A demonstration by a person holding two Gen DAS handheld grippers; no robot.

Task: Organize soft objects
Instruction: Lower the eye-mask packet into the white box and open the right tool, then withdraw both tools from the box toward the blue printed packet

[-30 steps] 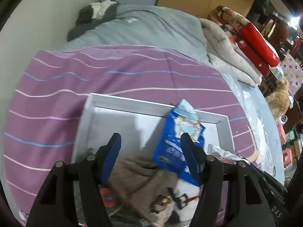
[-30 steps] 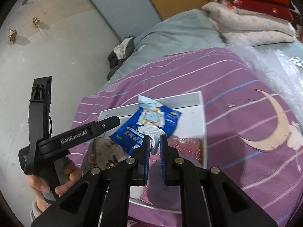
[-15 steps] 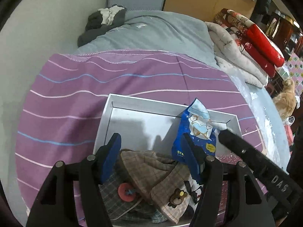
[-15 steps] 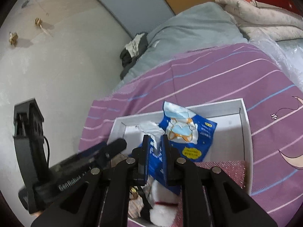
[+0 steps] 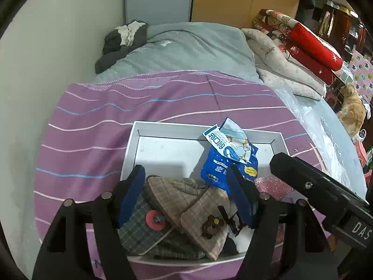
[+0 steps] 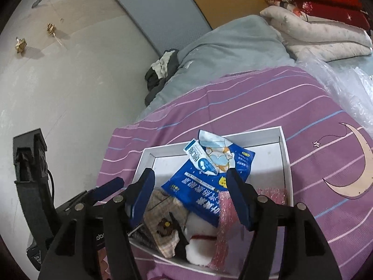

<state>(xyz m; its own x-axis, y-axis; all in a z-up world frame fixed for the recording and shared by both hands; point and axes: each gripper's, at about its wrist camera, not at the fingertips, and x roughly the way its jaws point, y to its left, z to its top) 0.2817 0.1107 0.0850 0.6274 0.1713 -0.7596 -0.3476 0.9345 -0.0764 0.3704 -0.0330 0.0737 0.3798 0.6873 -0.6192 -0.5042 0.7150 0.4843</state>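
Bed cover: a purple striped fabric sheet (image 5: 112,144) with pale pink and blue lines and a crescent-moon print (image 6: 359,170) spreads over the bed, under everything else.
Tray: a shallow white rectangular box (image 5: 163,149) lies flat on the purple sheet; its far half is bare.
Hats: a beige checked fabric cap (image 5: 186,200) with a small brown bear badge lies in the near part of the tray, overlapping a grey plaid cap (image 5: 137,233) with a red button.
Packet: a blue plastic pack of face masks (image 6: 209,175) lies in the tray, leaning against its far wall, its lower end over the hats and a white plush item (image 6: 198,245).
Pink wrap: a strip of pink bubble foam (image 6: 226,214) lies at the tray's right side, beside the packet.
Left gripper (image 5: 188,193): jaws spread wide above the beige cap, gripping nothing; they have just been opening.
Right gripper (image 6: 191,196): jaws have just been opening and stand apart on either side of the packet's lower end, pads clear of it.
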